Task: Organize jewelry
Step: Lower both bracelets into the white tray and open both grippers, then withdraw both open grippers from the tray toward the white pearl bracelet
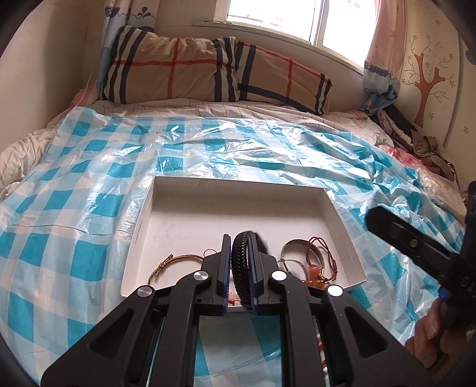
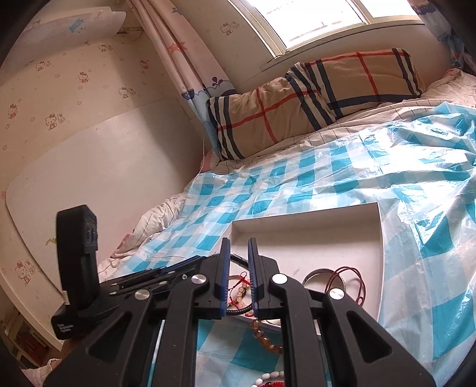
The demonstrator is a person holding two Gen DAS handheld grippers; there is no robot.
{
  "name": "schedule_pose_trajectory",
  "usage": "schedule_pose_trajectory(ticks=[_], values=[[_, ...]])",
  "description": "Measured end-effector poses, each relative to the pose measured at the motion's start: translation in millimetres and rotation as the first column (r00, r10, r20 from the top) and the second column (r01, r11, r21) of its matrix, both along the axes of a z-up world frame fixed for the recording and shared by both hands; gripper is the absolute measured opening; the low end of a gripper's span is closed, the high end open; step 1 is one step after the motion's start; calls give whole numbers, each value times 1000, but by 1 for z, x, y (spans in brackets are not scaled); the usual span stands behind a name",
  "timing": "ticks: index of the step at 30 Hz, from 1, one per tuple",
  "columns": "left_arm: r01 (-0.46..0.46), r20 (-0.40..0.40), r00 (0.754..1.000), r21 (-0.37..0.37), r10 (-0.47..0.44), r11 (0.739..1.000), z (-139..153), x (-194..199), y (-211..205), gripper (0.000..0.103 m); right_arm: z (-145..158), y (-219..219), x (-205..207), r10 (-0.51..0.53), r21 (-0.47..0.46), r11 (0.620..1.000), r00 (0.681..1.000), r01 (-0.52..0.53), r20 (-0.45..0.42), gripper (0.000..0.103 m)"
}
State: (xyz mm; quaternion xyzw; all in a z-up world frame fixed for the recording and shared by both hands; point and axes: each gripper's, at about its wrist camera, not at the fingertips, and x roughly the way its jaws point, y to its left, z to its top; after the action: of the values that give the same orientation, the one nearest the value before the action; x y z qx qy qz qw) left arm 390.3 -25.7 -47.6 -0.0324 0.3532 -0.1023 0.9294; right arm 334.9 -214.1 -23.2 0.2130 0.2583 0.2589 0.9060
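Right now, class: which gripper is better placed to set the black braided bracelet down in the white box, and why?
Left. The left gripper is shut on the black braided bracelet, already above the white box. The right gripper holds nothing.

Home bedroom: bed w/ plaid pillows (image 1: 214, 70), curtained window (image 1: 285, 18) (cartoon wallpaper (image 2: 53, 89)).

The far half of the white tray (image 1: 190, 214) lay bare, while bracelets (image 1: 309, 259) crowded its near edge beside the left gripper (image 1: 239, 259).
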Motion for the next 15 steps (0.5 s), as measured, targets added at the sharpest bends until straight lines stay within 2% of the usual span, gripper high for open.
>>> schedule_pose_trajectory(ticks=[3, 8, 11, 15], values=[[-17, -25, 1000, 9, 18, 1000, -6, 6, 6, 12, -4, -4, -12, -7, -34, 999, 999, 5, -46, 13], [-23, -36, 999, -2, 23, 1000, -2, -9, 15, 13, -33, -11, -37, -5, -90, 996, 987, -10, -161, 13], [54, -92, 994, -39, -57, 998, -9, -26, 9, 13, -45, -18, -50, -17, -87, 996, 979, -1, -204, 13], [157, -172, 970, -88, -170, 984, -30, -44, -13, 13, -46, -22, -64, -22, -72, 997, 977, 7, -212, 14]])
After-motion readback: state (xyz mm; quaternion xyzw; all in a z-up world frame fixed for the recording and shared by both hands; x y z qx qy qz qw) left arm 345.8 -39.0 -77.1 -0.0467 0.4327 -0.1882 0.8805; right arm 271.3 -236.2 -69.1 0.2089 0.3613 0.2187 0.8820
